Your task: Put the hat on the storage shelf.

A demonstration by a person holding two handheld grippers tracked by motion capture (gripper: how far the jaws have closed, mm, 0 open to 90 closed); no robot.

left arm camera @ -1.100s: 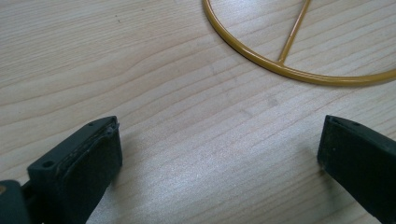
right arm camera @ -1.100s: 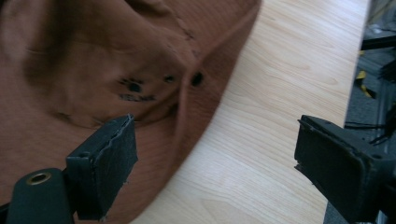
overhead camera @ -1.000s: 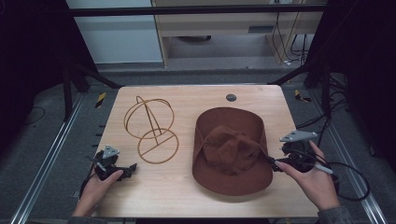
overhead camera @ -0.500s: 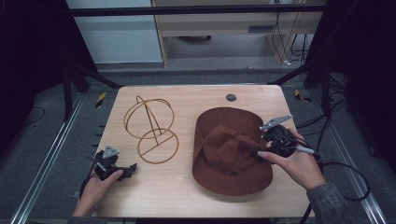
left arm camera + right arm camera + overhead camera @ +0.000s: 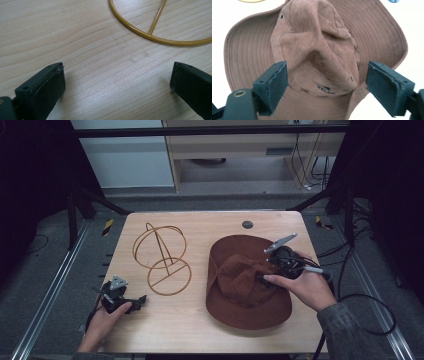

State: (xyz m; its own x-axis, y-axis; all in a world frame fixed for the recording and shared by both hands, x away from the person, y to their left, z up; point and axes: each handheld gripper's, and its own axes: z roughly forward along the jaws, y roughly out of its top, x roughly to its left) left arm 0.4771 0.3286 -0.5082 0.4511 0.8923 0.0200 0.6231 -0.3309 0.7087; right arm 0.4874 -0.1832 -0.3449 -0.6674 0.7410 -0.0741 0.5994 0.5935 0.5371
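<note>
A brown wide-brimmed hat (image 5: 240, 295) lies crown up on the right half of the wooden table (image 5: 200, 225). My right gripper (image 5: 261, 278) reaches over its brim from the right, pointing at the dented crown (image 5: 312, 37). In the right gripper view the right gripper (image 5: 327, 66) stands open; its jaws have just been closing a little, with the crown between them and no pad pressing on it. A golden wire hat stand (image 5: 162, 257) is upright left of centre. My left gripper (image 5: 141, 299) rests open at the front left; in its own view the left gripper (image 5: 117, 67) holds nothing, just short of the stand's base ring (image 5: 150, 36).
A dark round grommet (image 5: 247, 224) sits in the tabletop near the far edge. The right gripper's cable (image 5: 370, 307) loops off the table's right side. Bare wood lies between the stand and the hat and along the front edge.
My right hand has moved left and slightly up, from the hat's right brim edge to over the brim beside the crown. The left hand has stayed put.
</note>
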